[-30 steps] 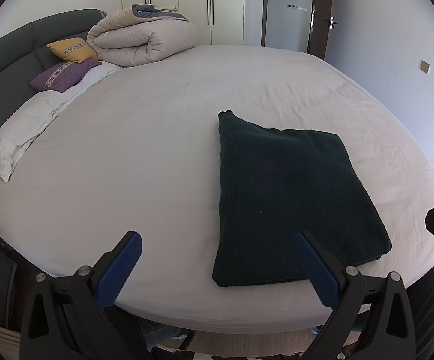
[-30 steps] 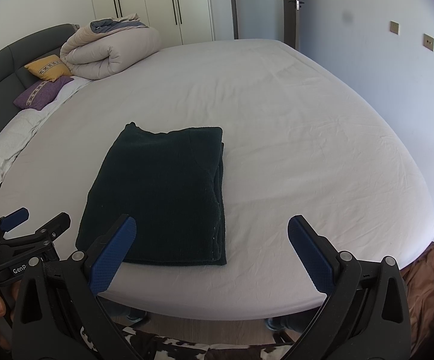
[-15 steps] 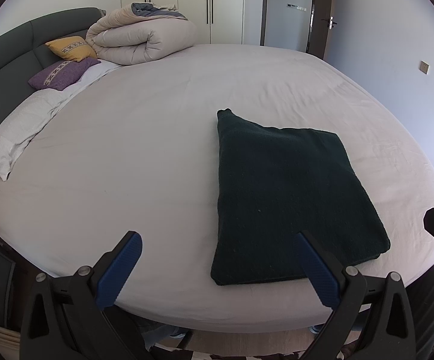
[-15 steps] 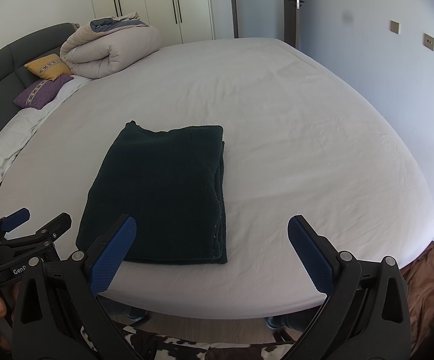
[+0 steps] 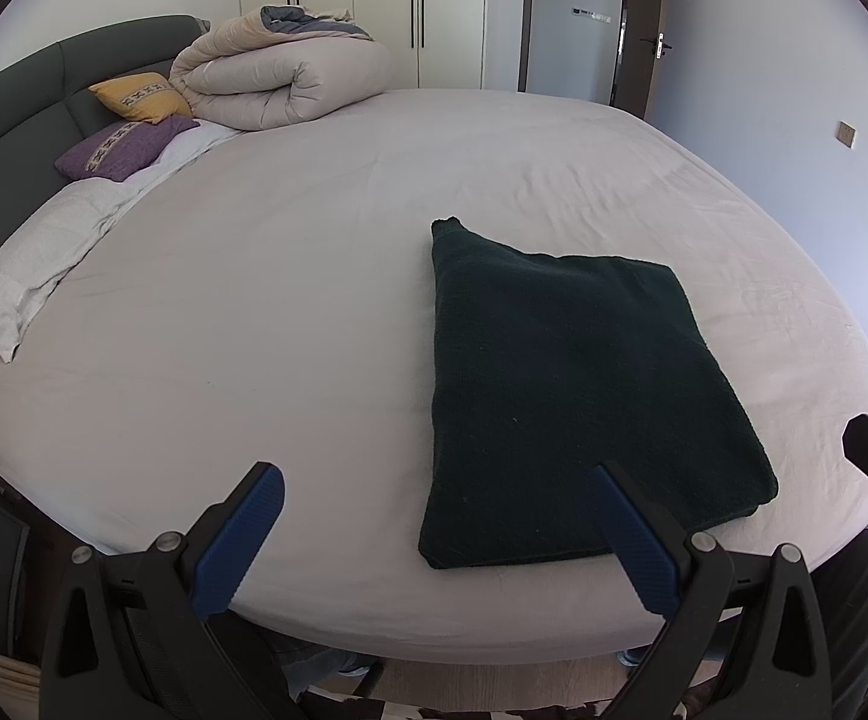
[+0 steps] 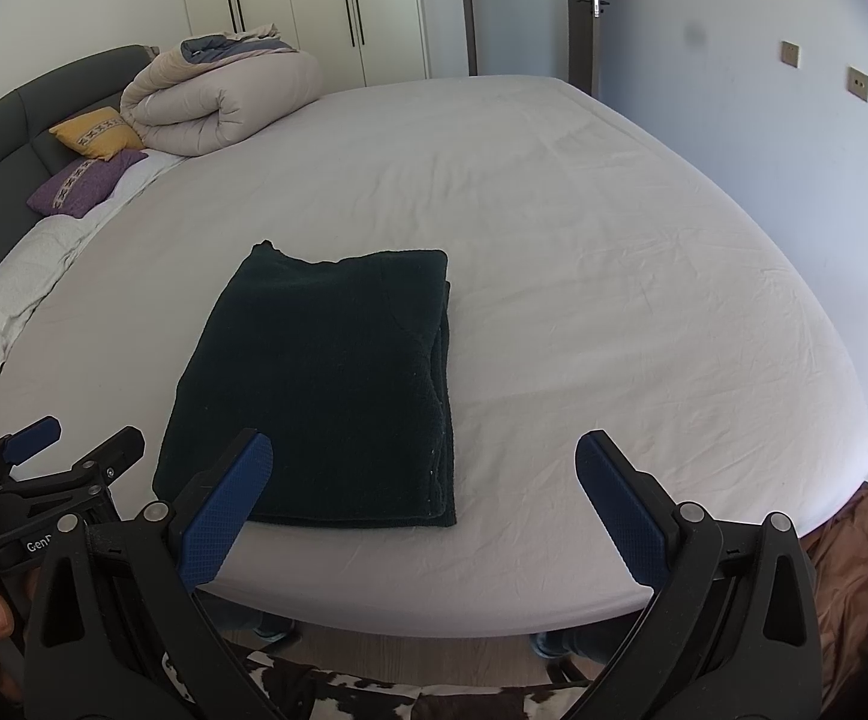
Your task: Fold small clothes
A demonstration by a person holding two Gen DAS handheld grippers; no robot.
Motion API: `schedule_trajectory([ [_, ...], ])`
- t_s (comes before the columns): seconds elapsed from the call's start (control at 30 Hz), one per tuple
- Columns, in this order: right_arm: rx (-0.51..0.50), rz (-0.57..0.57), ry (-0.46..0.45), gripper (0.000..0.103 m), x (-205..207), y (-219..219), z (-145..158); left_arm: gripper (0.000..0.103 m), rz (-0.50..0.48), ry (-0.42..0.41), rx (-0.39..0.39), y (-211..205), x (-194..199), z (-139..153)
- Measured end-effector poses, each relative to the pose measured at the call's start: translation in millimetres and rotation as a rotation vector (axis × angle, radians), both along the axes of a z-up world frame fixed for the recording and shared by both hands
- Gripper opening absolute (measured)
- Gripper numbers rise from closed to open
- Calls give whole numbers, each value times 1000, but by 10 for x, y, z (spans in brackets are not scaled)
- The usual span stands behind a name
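A dark green knitted garment (image 5: 577, 384) lies folded into a flat rectangle near the front edge of the white bed (image 5: 266, 312); it also shows in the right wrist view (image 6: 332, 384). My left gripper (image 5: 434, 534) is open and empty, held over the bed's front edge, left of the garment's near corner. My right gripper (image 6: 425, 504) is open and empty, held just in front of the garment's near right corner. The left gripper also shows at the left of the right wrist view (image 6: 74, 450).
A rolled beige duvet (image 5: 278, 78), a yellow cushion (image 5: 137, 97) and a purple cushion (image 5: 122, 144) lie at the dark headboard (image 5: 8, 120). A white pillow (image 5: 38, 264) lies along the left side. Wardrobes and a door stand behind. A wall runs along the right.
Both grippers stay open and almost still. The left wrist view has shifted very slightly; the garment has not moved.
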State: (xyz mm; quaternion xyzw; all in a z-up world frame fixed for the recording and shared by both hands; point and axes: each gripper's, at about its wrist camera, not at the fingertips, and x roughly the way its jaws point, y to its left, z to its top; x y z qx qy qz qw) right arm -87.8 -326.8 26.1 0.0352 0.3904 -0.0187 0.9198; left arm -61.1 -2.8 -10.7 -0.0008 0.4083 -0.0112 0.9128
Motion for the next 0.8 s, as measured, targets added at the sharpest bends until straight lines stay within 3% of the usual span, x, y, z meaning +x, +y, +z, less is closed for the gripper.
schedule_trajectory([
  [0.8,5,8,16,103,33,4,-47,103,10,11,0,63,18,-52],
])
